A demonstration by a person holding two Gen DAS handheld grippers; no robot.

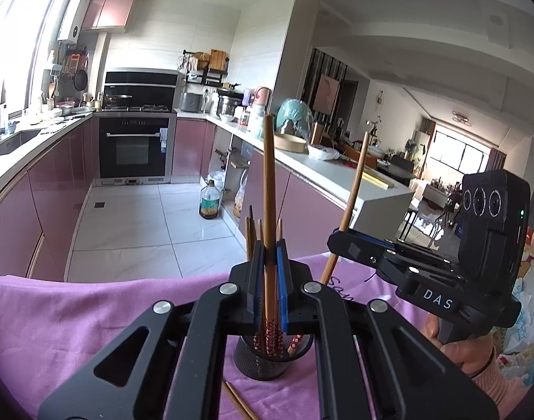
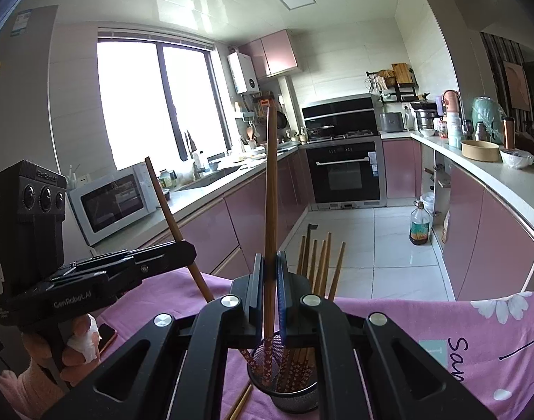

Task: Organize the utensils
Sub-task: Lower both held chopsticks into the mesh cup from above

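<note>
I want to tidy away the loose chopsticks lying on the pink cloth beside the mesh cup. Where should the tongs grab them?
Grip the loose chopsticks mid-shaft, coming from above with the tongs across their length: they lie flat on the pink cloth, thin and close together. Both tongs already hold chopsticks.

A pink cloth [image 1: 91, 315] covers the near table. Beyond it, pink cabinets [image 1: 49, 189] line both sides of a kitchen. An oven [image 1: 134, 150] stands at the far end under a black hood [image 1: 140, 84]. An oil bottle [image 1: 209, 200] sits on the tiled floor [image 1: 144, 220] at right. A microwave [image 2: 109, 203] rests on the left counter [image 2: 210, 192], near a window [image 2: 154, 101].
</note>
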